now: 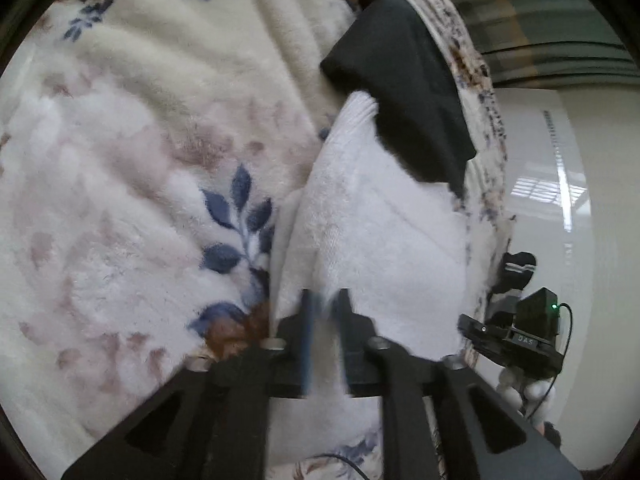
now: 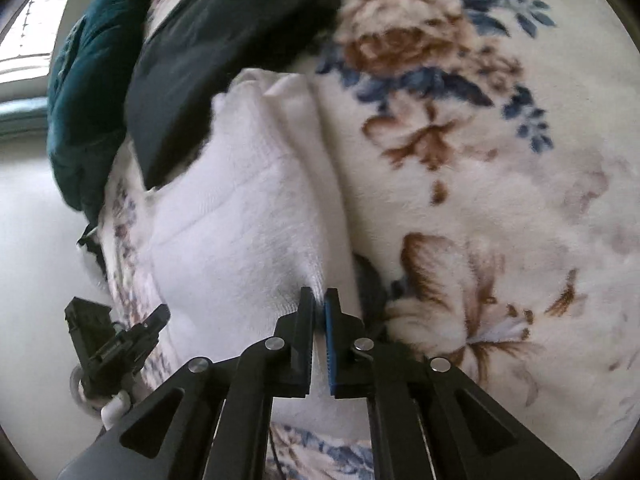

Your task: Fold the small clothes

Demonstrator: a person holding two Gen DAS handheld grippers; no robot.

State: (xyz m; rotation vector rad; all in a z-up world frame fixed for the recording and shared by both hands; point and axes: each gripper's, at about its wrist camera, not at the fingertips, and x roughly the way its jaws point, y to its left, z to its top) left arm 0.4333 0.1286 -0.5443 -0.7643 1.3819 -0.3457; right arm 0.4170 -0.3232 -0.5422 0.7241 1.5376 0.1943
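Both hand-held grippers clamp the near edge of the white cloth [image 2: 240, 216]: right hand-held gripper [image 2: 319, 300] firmly, left hand-held gripper [image 1: 325, 300] seemingly so, though blurred. The cloth lies on the blanket [image 2: 500, 208], its far end under a black garment [image 2: 208, 64].

Soft daylight fills both views, bright and even, with only faint shadows in the folds of the floral blanket [image 1: 132, 184]. The pale floor [image 1: 532, 152] carries a white glare patch from a window, and the white towel [image 2: 248, 216] is nearly washed out. Fisheye bending curves every edge into a dark rim. Motion blur smears the left gripper [image 1: 325, 300] and the far dark cloth [image 2: 224, 52].
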